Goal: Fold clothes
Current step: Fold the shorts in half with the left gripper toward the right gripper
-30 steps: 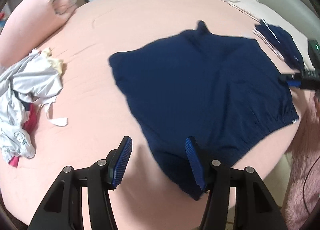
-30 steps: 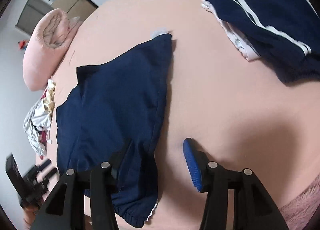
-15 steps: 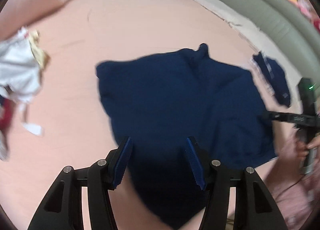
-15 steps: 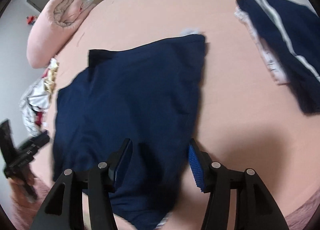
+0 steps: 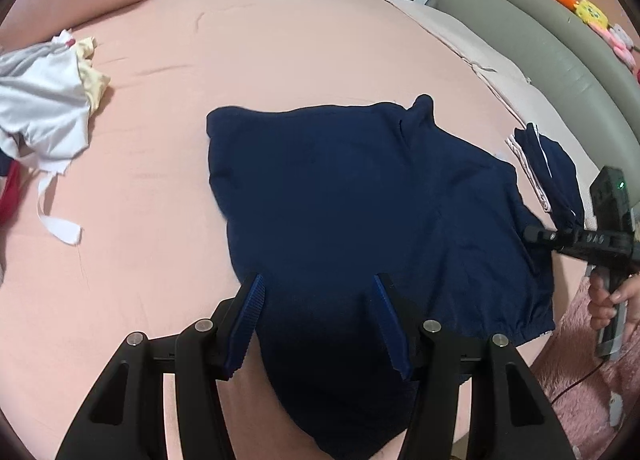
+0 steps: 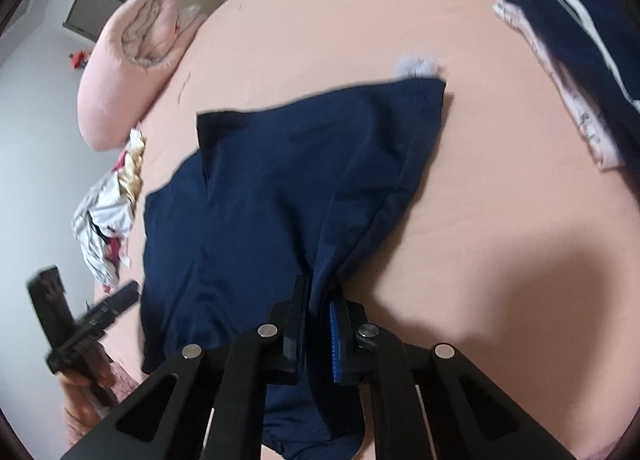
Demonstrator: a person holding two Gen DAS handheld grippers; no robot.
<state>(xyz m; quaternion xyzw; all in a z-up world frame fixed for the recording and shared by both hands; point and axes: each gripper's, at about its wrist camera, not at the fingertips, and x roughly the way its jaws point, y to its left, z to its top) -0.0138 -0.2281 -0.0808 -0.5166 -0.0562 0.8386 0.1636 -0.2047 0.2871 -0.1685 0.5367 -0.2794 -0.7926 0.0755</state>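
A pair of navy shorts point(image 5: 352, 199) lies spread on the pink bed sheet point(image 5: 260, 39). My left gripper point(image 5: 318, 300) is open, its blue-padded jaws hovering over the near edge of the shorts. My right gripper point(image 6: 322, 304) is shut on a pinched fold of the shorts point(image 6: 280, 187) near the waistband edge and lifts that fold slightly. In the left wrist view the right gripper point(image 5: 532, 234) shows at the right edge of the shorts, held by a hand.
A folded navy garment with white stripes point(image 6: 580, 27) lies on a pale garment at the right. A heap of white and grey clothes point(image 5: 40, 107) lies at the left. A rolled pink duvet point(image 6: 128, 67) sits at the far side. A grey headboard point(image 5: 540, 39) borders the bed.
My right gripper has moved onto the shorts' edge and closed on the cloth. My left gripper has shifted over the shorts' near edge and stays open.
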